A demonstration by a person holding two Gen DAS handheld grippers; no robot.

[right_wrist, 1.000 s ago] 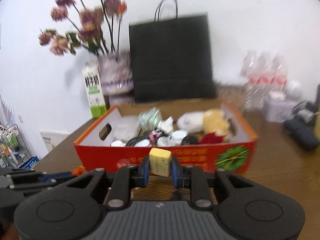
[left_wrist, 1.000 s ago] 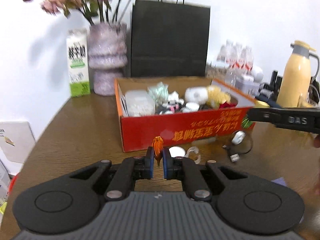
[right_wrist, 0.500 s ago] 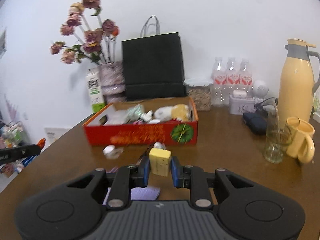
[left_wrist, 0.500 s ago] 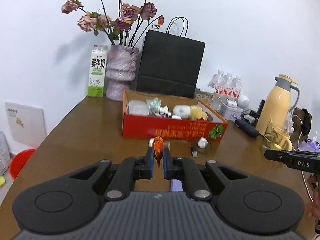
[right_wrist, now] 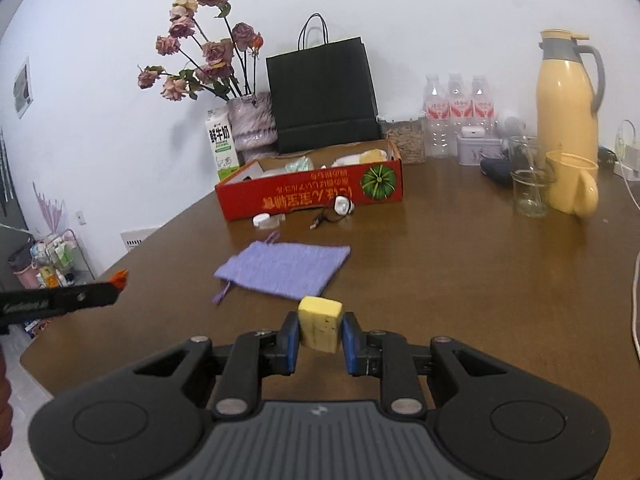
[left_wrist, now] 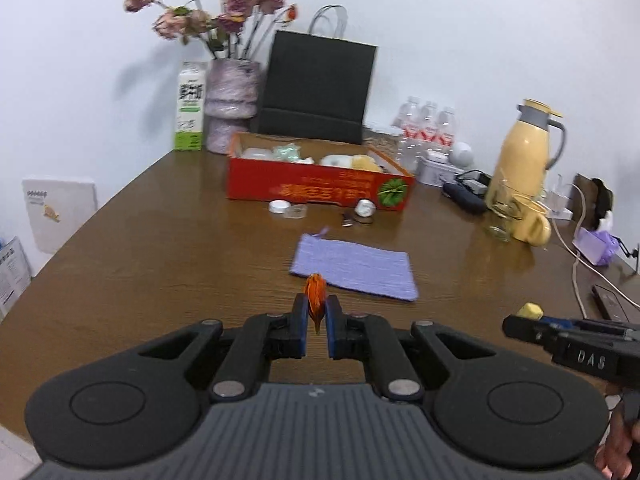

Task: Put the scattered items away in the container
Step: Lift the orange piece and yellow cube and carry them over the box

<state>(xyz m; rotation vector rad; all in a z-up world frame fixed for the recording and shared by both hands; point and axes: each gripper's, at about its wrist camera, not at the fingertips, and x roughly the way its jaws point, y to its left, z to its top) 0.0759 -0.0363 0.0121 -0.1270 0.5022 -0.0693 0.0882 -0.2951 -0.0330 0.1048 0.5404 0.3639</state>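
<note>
The red cardboard box (left_wrist: 320, 190) (right_wrist: 308, 196) stands far back on the brown table and holds several items. My left gripper (left_wrist: 316, 318) is shut on a small orange object (left_wrist: 315, 294), held above the table's near part. My right gripper (right_wrist: 320, 330) is shut on a yellow sponge block (right_wrist: 321, 322); it also shows in the left wrist view (left_wrist: 529, 311). A purple knitted pouch (left_wrist: 354, 266) (right_wrist: 284, 268) lies flat between grippers and box. A white cap with a clear piece (left_wrist: 280, 207) (right_wrist: 262, 221) and a white earbud with a cable (left_wrist: 365, 209) (right_wrist: 342, 205) lie before the box.
A black paper bag (left_wrist: 316, 88), a vase of dried roses (left_wrist: 232, 108) and a milk carton (left_wrist: 191, 110) stand behind the box. A yellow thermos (right_wrist: 566, 108), yellow mug (right_wrist: 572, 186), glass (right_wrist: 530, 192), water bottles (right_wrist: 458, 116) and cables sit right.
Both grippers have pulled back and away from the box, still holding their objects. The box now looks far off, and the purple pouch has come into view.
</note>
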